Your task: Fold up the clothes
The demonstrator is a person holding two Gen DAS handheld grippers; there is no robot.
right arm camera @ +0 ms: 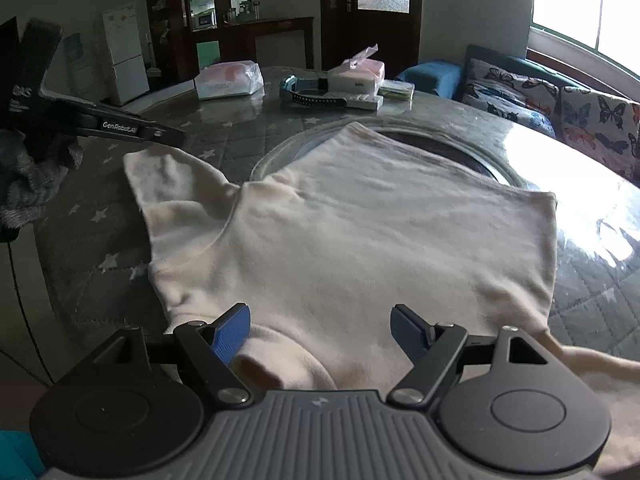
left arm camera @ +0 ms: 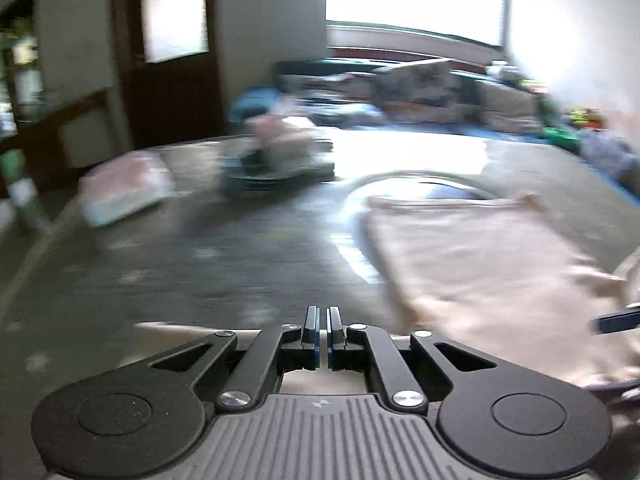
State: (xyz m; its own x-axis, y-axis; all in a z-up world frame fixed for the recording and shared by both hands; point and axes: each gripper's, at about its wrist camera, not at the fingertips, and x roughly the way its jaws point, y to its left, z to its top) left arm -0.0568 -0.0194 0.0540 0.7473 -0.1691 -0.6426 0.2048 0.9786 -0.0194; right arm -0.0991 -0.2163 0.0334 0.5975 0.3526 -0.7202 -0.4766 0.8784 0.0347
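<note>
A cream short-sleeved shirt (right arm camera: pixel 360 232) lies flat on the grey star-quilted table (right arm camera: pixel 92 248), collar toward me, one sleeve (right arm camera: pixel 168 184) spread to the left. My right gripper (right arm camera: pixel 320 334) is open, fingers on either side of the collar area just above the cloth. My left gripper (left arm camera: pixel 323 338) is shut with nothing visibly between the pads; in the right wrist view it (right arm camera: pixel 168 136) hovers just above the tip of that left sleeve. The left wrist view is motion-blurred and shows the shirt (left arm camera: pixel 480 264) to its right.
At the table's far side sit a plastic-wrapped pack (right arm camera: pixel 228 78), a tissue box (right arm camera: pixel 356 74) and a dark strap-like item (right arm camera: pixel 316 98). A glass turntable ring (right arm camera: pixel 460 148) lies under the shirt. A butterfly-print sofa (right arm camera: pixel 540 96) stands to the right.
</note>
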